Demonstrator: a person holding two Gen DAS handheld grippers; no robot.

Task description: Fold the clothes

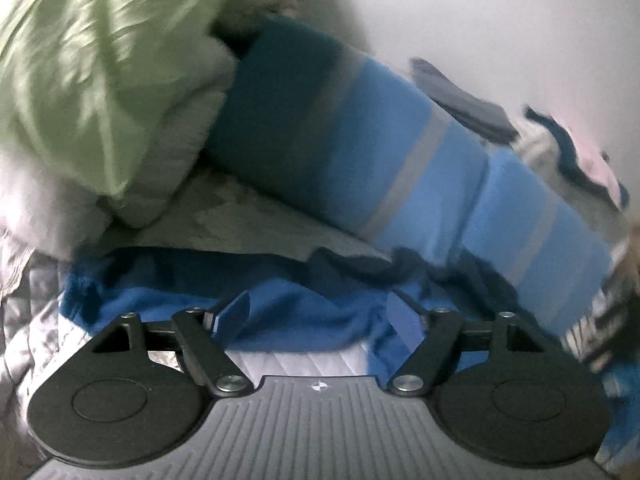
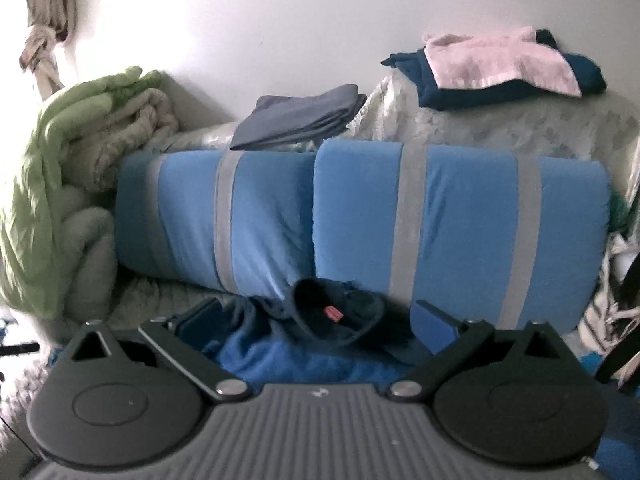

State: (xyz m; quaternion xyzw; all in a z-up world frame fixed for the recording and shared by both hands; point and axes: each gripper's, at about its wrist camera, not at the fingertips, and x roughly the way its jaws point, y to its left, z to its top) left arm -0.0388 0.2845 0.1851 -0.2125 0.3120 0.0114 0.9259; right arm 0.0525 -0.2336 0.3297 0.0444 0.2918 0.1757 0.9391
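Both claws released: left gripper (image 1: 320, 320) and right gripper (image 2: 316, 320) hover with jaws spread over the blue garment (image 2: 280, 356), which lies crumpled on the bed in front of the striped blue cushion (image 2: 460, 232), nothing pinched. Looks like between folds; next move probably needs each claw on a garment edge or corner. The left view is motion-blurred and the gripper bodies hide the garment's near half, so its outline is unclear.

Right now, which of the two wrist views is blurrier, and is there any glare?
Left wrist view: smeared throughout, the green quilt and striped blue cushions streaked. Right wrist view: sharper, cushions crisp, but glare washes out the wall at upper left.
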